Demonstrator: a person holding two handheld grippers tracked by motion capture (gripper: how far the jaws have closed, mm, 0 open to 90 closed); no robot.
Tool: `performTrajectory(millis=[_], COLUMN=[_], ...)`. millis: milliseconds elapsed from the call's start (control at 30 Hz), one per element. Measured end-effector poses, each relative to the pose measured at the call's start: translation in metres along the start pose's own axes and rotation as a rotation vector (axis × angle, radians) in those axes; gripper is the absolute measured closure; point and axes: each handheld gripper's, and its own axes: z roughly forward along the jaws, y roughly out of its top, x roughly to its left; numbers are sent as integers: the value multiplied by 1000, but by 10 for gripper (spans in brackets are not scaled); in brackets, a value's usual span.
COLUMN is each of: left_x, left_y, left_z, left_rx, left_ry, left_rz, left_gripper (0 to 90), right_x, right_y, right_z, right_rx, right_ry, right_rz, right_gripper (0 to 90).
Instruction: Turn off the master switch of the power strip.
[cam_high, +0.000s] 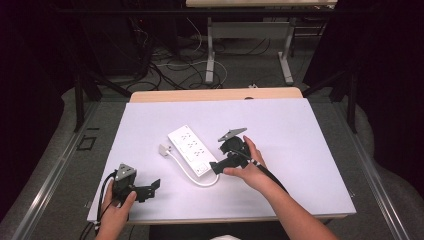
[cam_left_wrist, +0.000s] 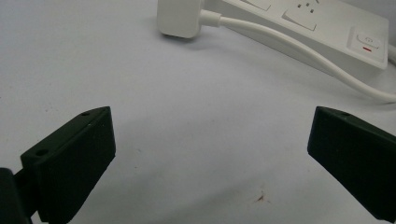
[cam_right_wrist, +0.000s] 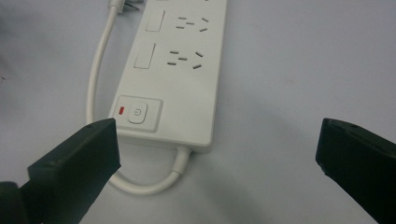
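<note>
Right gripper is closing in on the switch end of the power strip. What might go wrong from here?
The right gripper is open at the switch end of the power strip; one jaw sits close to the power button and may press it. The cable loops out just below that end and could get pinched. The plug lies loose and may drag.

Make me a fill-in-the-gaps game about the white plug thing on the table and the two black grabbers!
1. The power strip is coloured ____.
2. Both the left gripper and the right gripper have their jaws ____.
3. The gripper nearer the power strip's switch is the ____ one.
4. The little mark beside the switch is coloured ____.

Missing words: white; open; right; red
</note>
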Motion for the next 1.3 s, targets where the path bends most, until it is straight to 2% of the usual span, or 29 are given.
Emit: performTrajectory(millis=[33,133,300,333,533,600,667,800,833,867,900,933,1133,1300], left_x=[0,0,0,0,0,0,0,-1,-1,-1,-1,-2,-2,-2], left_y=[0,0,0,0,0,0,0,0,0,0,0,0,0,0], left_z=[0,0,0,0,0,0,0,1,1,2,2,2,2,2], left_rx=[0,-1,1,3,-1,-1,0,-1,0,-10,-9,-9,-9,-9], left_ry=[0,0,0,-1,0,0,-1,1,1,5,6,6,5,5], left_rz=[0,2,2,1,0,0,0,0,0,-2,0,-1,-3,-2], left_gripper=[10,10,11,11,11,11,10,11,11,11,11,11,10,11], right_x=[-1,-5,-9,-11,-15,-17,-19,-24,-24,-27,-27,-29,-38,-45], right_y=[-1,-3,-8,-9,-12,-14,-14,-18,-18,-19,-20,-21,-29,-35], right_z=[0,-5,-7,-8,-12,-13,-16,-21,-23,-24,-26,-28,-35,-40], right_rx=[-11,13,-1,1,-1,-19,-2,-26,-29,-33,-30,-30,-46,-49], right_ry=[-4,-12,-17,-16,-20,-22,-26,-35,-43,-36,-42,-43,-70,-70], right_rz=[2,-12,3,-8,7,13,16,11,37,12,30,20,48,76], right_gripper=[0,0,0,0,0,0,0,0,0,0,0,0,0,0])
